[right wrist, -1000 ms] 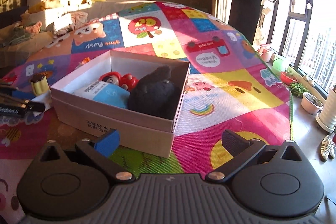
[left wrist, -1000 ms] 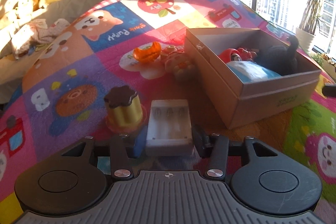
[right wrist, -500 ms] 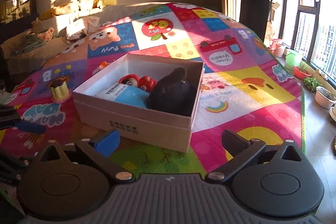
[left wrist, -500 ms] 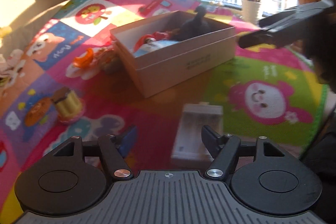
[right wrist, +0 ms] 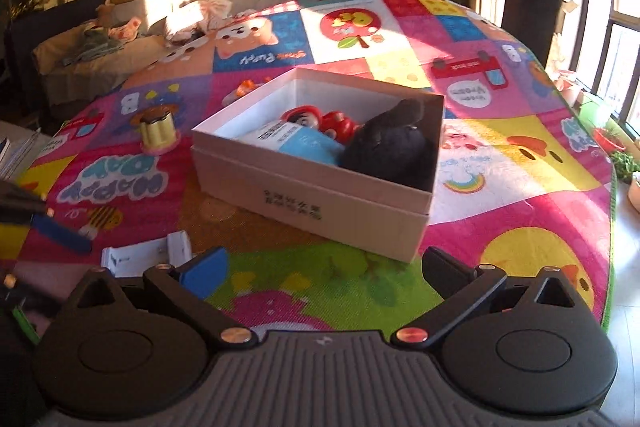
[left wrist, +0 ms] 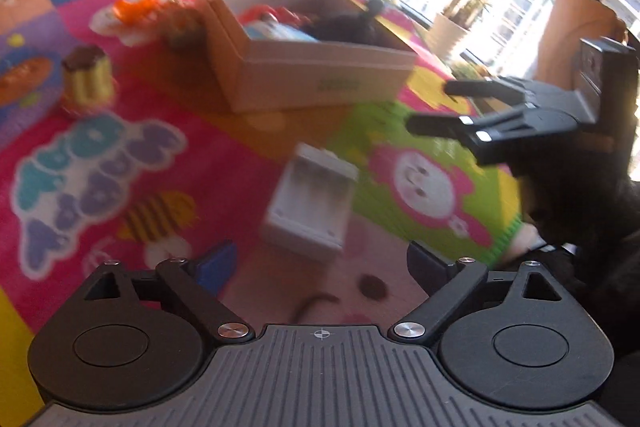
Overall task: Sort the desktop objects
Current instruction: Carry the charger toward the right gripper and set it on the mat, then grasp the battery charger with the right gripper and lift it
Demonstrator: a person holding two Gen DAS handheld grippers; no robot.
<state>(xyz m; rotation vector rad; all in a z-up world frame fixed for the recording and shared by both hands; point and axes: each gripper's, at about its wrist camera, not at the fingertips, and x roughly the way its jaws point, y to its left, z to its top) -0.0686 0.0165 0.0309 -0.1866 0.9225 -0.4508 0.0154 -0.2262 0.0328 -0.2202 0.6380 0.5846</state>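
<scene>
A bright cartoon play mat (right wrist: 520, 163) covers the sunlit floor. Both the left gripper (left wrist: 320, 263) and right gripper (right wrist: 322, 269) have spread, empty fingers. The white battery holder (left wrist: 312, 203) lies near the mat's front edge, before the open box (right wrist: 320, 195).

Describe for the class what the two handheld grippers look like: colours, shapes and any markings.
Both grippers are black plastic. The left gripper has a ribbed grey centre plate with a small crosshair mark, two round discs, silver rivets and angular link arms; one finger pad is blue, the other black. The right gripper matches it: same ribbed plate and one blue pad.
</scene>
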